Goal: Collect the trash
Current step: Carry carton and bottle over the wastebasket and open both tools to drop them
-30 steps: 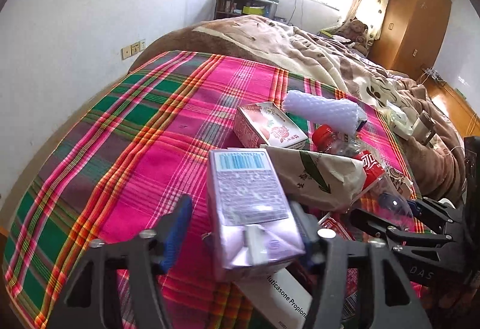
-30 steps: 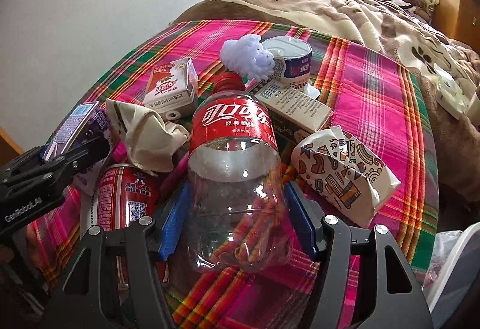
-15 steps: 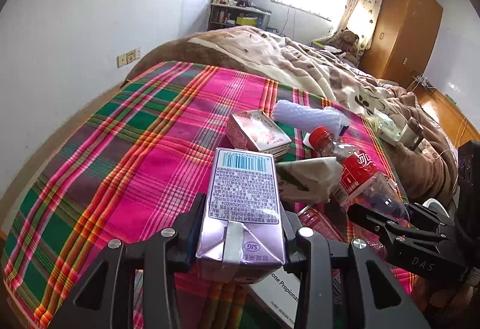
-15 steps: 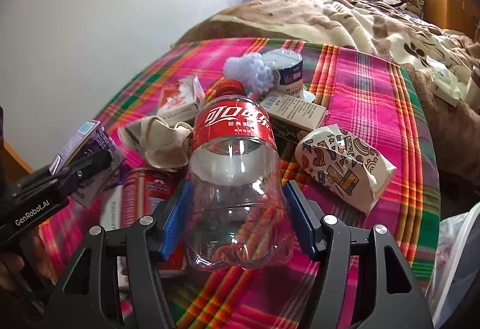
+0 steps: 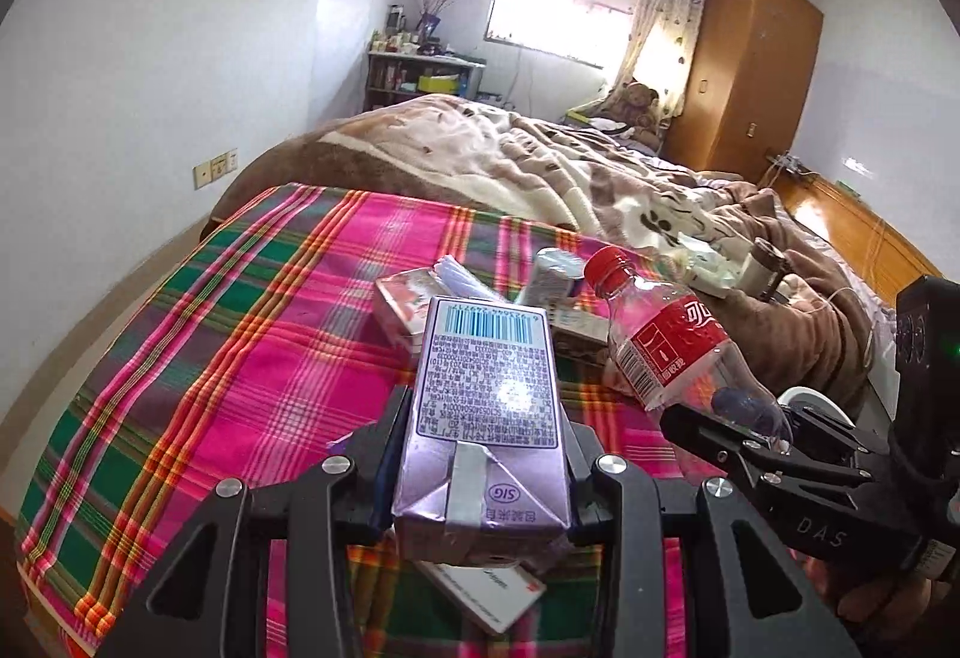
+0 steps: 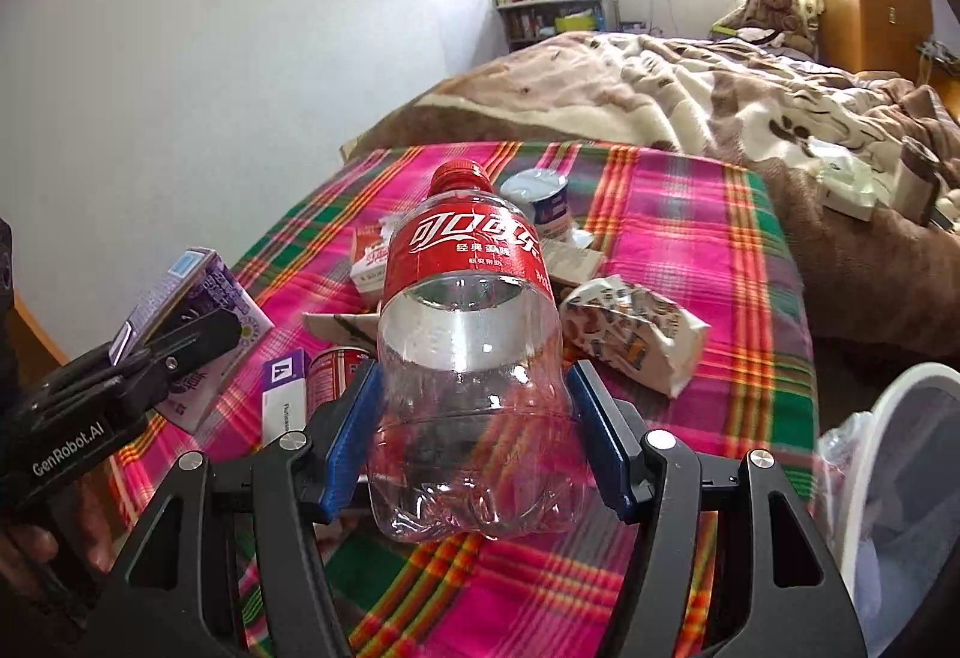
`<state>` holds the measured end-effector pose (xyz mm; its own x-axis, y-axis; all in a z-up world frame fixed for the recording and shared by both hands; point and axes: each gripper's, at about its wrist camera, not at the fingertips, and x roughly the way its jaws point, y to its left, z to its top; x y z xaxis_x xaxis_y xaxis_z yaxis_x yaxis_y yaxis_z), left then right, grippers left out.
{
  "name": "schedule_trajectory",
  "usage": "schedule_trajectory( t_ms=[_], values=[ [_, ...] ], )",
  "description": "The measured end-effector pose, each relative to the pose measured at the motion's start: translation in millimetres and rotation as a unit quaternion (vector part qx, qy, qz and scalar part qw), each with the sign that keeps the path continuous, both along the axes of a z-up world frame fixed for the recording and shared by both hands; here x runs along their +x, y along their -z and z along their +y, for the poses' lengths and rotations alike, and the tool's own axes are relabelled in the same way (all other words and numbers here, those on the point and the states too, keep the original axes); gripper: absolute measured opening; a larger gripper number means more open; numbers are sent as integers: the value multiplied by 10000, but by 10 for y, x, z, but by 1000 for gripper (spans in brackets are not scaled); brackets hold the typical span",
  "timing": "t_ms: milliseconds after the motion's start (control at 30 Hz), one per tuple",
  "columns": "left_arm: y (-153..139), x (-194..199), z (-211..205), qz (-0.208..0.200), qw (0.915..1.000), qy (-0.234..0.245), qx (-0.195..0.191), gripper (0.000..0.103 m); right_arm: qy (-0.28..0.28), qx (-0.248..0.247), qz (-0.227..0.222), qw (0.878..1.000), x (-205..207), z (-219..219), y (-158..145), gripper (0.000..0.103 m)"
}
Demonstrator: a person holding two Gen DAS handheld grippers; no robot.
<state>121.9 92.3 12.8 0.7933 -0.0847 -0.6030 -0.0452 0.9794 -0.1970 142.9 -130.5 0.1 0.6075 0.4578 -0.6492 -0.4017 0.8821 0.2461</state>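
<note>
My left gripper (image 5: 480, 454) is shut on a purple drink carton (image 5: 486, 400) and holds it above the plaid cloth (image 5: 240, 358). The carton also shows in the right wrist view (image 6: 198, 310). My right gripper (image 6: 474, 436) is shut on an empty clear cola bottle with a red label (image 6: 474, 334), lifted above the pile; it also shows in the left wrist view (image 5: 672, 346). Left on the cloth are a red-and-white carton (image 6: 372, 262), a patterned paper bag (image 6: 636, 334), a white cup (image 6: 540, 202), a red can (image 6: 330, 376) and a white box (image 6: 285, 400).
A white bin with a clear liner (image 6: 894, 478) stands at the lower right, beside the cloth's edge. A bed with a brown blanket (image 5: 540, 166) lies beyond. A white wall (image 5: 120, 118) is on the left. A wooden wardrobe (image 5: 750, 70) stands at the back.
My left gripper closed on the purple carton and lifted it. My right gripper rose with the cola bottle. Both views now sit higher above the pile.
</note>
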Motion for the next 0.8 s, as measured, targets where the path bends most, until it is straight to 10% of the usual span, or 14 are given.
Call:
schedule_trajectory(
  t_ms=[800],
  values=[
    [-332, -215, -1483, -533, 9859, 1580, 130, 41, 1656, -29, -508, 9849, -577, -1303, -214, 64]
  ],
)
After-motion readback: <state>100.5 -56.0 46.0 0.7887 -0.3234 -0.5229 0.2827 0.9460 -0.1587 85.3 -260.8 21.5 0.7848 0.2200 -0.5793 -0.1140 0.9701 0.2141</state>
